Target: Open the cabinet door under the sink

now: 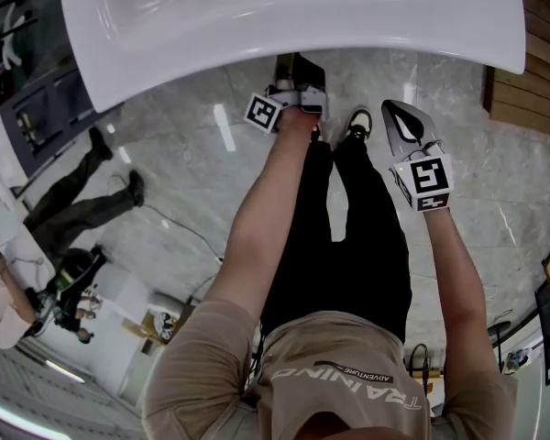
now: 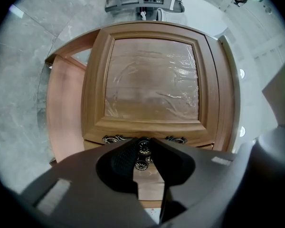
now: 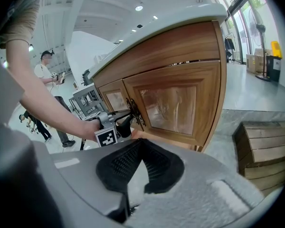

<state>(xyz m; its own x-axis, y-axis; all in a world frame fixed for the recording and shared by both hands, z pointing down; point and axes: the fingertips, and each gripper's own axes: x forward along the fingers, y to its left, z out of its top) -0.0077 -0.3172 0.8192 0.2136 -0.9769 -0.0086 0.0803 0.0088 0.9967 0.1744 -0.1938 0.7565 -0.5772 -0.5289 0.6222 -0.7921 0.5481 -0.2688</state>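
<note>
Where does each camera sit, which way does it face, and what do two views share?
Head view: on the person's head, steeply down at sink, floor, both arms, legs.
Left gripper view: on the left tongs, facing the cabinet door; shut on its handle.
Right gripper view: on the right tongs, facing the cabinet from the side; left forearm shows.
Shared: both gripper views show that door.

In the left gripper view the left gripper (image 2: 143, 140) closes on the handle (image 2: 141, 164) and covers part of it — its body also blocks the door's (image 2: 152, 80) bottom edge. From the head view the sink (image 1: 257, 26) hides the door almost wholly, and the top edge cuts the sink off. In the right gripper view the far person (image 3: 48, 70) is small — what they hold can't be told.
</note>
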